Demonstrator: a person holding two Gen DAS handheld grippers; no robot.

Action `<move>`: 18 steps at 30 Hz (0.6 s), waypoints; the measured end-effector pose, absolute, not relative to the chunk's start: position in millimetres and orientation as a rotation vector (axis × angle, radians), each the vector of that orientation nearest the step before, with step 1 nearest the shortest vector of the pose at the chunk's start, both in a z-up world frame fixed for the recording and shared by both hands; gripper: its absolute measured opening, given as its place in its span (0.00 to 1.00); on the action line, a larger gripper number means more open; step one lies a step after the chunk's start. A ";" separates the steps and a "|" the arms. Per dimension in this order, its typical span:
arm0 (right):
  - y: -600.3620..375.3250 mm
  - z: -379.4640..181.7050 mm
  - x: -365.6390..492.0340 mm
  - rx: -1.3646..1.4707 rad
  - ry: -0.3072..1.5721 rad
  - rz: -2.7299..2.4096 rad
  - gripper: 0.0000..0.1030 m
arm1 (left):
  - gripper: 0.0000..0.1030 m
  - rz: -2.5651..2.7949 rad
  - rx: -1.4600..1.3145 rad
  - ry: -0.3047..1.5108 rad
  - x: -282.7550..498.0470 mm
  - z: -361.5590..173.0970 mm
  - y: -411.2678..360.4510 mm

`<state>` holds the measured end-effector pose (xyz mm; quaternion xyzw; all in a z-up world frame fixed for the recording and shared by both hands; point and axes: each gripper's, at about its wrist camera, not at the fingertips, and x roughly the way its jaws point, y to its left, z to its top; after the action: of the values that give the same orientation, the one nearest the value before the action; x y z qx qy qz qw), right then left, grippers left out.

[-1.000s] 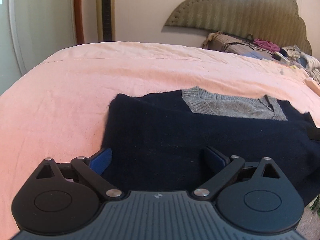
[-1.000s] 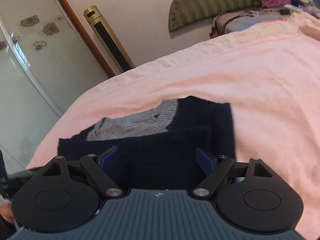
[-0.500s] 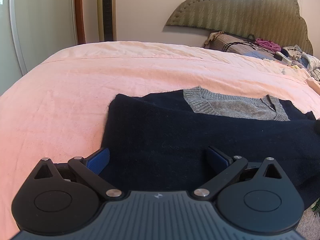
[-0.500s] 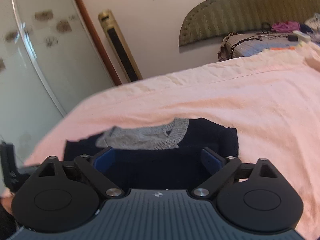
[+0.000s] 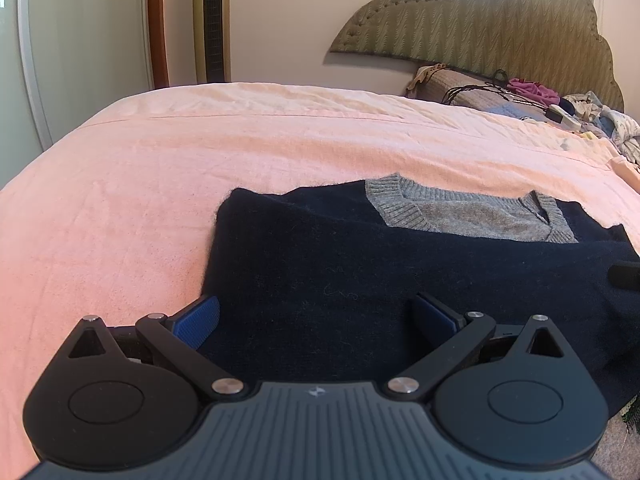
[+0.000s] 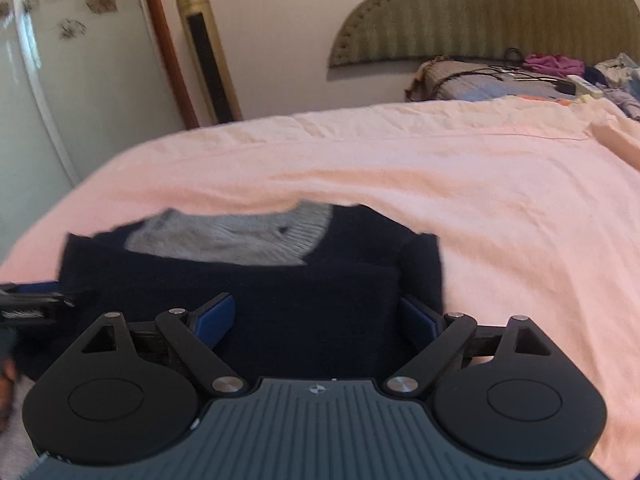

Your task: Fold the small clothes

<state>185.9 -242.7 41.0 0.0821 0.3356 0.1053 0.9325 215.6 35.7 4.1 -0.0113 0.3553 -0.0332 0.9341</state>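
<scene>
The folded sweater lies on the bed sheet near its front edge — behind it, a pile of clothes sits before the headboard.

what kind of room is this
Most likely a bedroom: a wide bed under a pink sheet, a padded scalloped headboard against the wall, and a heap of loose clothes by it. A navy sweater lies on the sheet.

Soft daylight, left view sharp, right view motion-blurred, fisheye bending at edges
</scene>
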 end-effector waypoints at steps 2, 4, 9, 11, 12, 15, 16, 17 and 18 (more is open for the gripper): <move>-236.1 34.8 191.0 0.119 0.727 0.201 0.91 | 1.00 -0.068 -0.022 0.727 215.7 4.2 35.5; -238.4 26.7 192.7 0.095 0.715 0.201 0.94 | 1.00 -0.069 -0.022 0.727 216.4 4.1 35.5; -233.9 25.0 194.0 0.068 0.712 0.184 0.97 | 1.00 -0.057 -0.003 0.727 216.3 5.1 32.5; -234.6 31.5 185.7 0.081 0.708 0.146 0.92 | 1.00 -0.033 0.040 0.705 204.4 10.3 29.4; -234.7 36.8 177.6 0.095 0.708 0.123 0.91 | 1.00 -0.019 0.064 0.692 195.9 13.7 27.9; -233.8 47.4 146.0 0.104 0.674 0.151 1.00 | 1.00 -0.050 0.067 0.690 164.8 23.0 23.0; -232.3 46.7 138.4 0.096 0.672 0.162 1.00 | 1.00 -0.085 0.064 0.689 156.9 23.9 20.3; -230.8 43.6 133.9 0.085 0.683 0.169 1.00 | 1.00 -0.100 0.084 0.691 152.2 22.5 15.7; -230.4 38.7 132.4 0.072 0.697 0.164 1.00 | 1.00 -0.105 0.120 0.700 151.6 18.7 10.8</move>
<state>132.3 -230.4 38.7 0.0353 0.3411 0.0802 0.9359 151.6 10.8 18.7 0.0586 0.3426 -0.0511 0.9362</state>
